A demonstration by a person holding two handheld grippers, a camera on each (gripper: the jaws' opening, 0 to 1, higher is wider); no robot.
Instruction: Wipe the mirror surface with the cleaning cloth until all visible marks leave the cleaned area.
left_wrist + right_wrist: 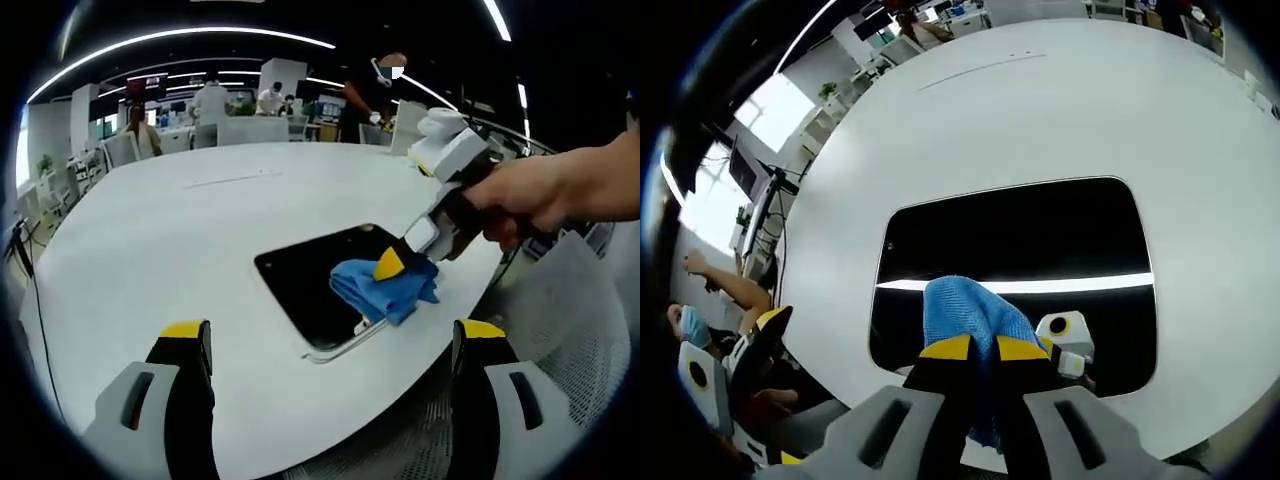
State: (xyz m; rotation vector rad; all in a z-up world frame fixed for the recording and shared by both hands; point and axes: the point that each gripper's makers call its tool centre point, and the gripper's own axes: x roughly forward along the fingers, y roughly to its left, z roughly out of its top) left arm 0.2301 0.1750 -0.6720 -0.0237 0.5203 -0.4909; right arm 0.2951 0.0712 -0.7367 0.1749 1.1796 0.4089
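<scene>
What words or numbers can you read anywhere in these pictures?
None can be read. The dark rectangular mirror, the crumpled blue cleaning cloth, the white round table and the right gripper carry no lettering. Screens in the far office are too small and blurred.

The rectangular flat mirror (1040, 235) with rounded corners reads glossy black, crossed by one thin white streak of reflected light. On its near part sits the crumpled cloth (962, 318) in plain bright blue. The broad round tabletop (170, 235) is matte white. The right gripper (985, 350) and the left gripper (335, 335) both have grey bodies, black jaws and yellow tips.
</scene>
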